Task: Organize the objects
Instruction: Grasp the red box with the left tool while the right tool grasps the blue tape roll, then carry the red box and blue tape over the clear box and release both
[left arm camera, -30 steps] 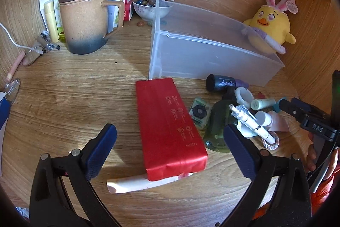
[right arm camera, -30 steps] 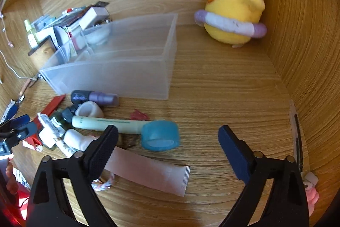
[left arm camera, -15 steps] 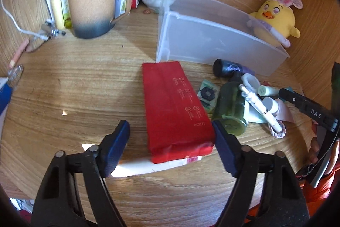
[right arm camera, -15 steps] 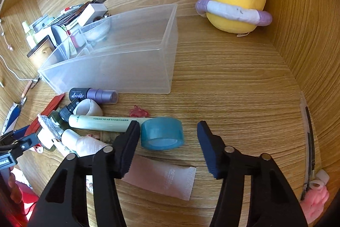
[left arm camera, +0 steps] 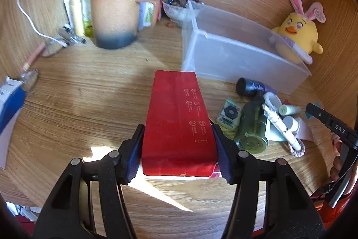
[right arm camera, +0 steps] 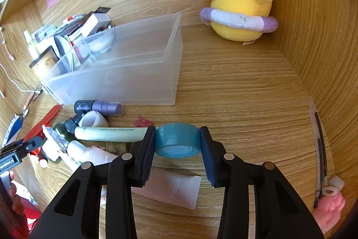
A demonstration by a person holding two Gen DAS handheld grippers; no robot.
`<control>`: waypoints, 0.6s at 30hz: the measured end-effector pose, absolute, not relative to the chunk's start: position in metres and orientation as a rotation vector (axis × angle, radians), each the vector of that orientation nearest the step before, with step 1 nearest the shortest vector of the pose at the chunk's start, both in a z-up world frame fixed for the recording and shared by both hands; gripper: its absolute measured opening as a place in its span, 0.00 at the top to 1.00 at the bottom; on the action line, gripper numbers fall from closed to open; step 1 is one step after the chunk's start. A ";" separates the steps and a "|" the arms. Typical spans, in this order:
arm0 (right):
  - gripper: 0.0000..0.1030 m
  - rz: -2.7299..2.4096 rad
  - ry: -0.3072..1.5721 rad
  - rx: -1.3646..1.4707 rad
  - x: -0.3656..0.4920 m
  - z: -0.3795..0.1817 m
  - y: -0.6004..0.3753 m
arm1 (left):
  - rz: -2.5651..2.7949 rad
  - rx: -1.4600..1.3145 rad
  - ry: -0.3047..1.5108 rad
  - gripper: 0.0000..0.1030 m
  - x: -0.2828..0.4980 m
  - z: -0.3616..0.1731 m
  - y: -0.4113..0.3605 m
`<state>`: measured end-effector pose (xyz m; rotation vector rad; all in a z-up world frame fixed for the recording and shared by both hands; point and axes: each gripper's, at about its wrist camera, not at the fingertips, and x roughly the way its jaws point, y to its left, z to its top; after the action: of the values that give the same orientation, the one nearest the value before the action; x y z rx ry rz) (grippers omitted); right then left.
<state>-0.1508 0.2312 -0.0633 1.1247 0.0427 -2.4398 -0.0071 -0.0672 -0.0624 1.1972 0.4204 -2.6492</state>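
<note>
The left gripper (left arm camera: pixel 179 149) stood wide a second ago, its pads well clear of the red pack (left arm camera: pixel 179 118); its jaws are now closing, and both blue pads touch the pack's long sides near its near end. The pack lies flat on the desk (left arm camera: pixel 89 104) in front of the clear bin (left arm camera: pixel 235 55), with a white sheet under its near edge. The right gripper (right arm camera: pixel 177 145) was likewise wide a second ago, with the tape roll (right arm camera: pixel 176 138) off its left pad; its jaws are now closing, with the roll between the pads and both pads touching its sides. The roll rests on the desk, just beside the tip of a pale green tube (right arm camera: pixel 109 133) and beyond a pink tube (right arm camera: pixel 174 189). The bin holds nothing visible in its large compartment. The mug (left arm camera: pixel 114 17) and plush chick (right arm camera: pixel 241 1) appear at the same spots as before.
</note>
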 end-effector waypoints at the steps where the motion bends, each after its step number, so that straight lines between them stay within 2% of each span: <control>1: 0.65 -2.444 0.041 1.117 -0.150 -0.061 0.232 | -2.649 1.186 0.416 0.44 -0.005 -0.060 -0.068; 18: 0.65 -2.487 0.004 0.979 -0.137 -0.028 0.237 | -2.739 0.977 0.389 0.44 0.006 -0.005 -0.070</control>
<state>-0.1375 0.2372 -0.0284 0.9793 0.0040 -2.4870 0.0061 -0.0697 -0.0054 0.9773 0.3888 -2.7391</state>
